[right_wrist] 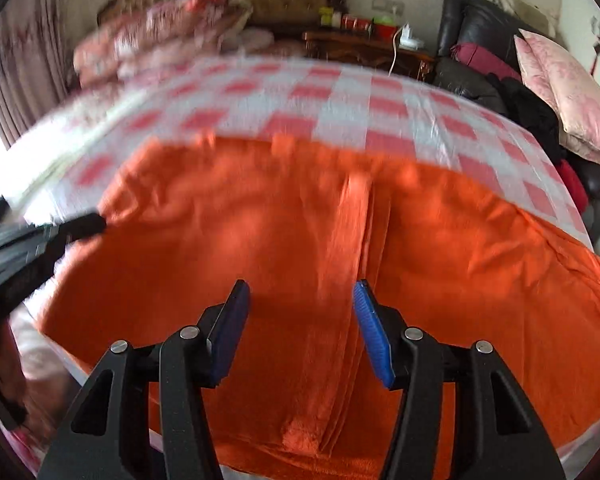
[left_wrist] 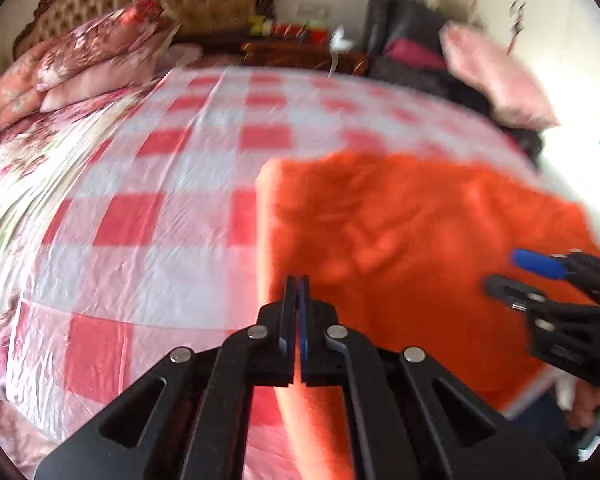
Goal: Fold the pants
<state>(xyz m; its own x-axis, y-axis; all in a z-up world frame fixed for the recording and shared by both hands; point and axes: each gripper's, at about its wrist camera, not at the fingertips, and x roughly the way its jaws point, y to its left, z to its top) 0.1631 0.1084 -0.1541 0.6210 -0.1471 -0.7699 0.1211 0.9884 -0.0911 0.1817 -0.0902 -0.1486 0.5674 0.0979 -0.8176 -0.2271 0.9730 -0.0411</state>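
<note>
Right wrist view: orange pants (right_wrist: 300,232) spread over the near part of a bed.
Nearest, the right gripper (right_wrist: 300,320) tilts down over the pants with jaws apart, gripping nothing; a lighter folded strip of cloth runs up between them. To the left, the left gripper (left_wrist: 298,292) is clenched at the pants' left edge; whether it pinches cloth I cannot tell. Beyond lies the red-checked bed cover (left_wrist: 188,152), then floral pillows (left_wrist: 72,64).
</note>
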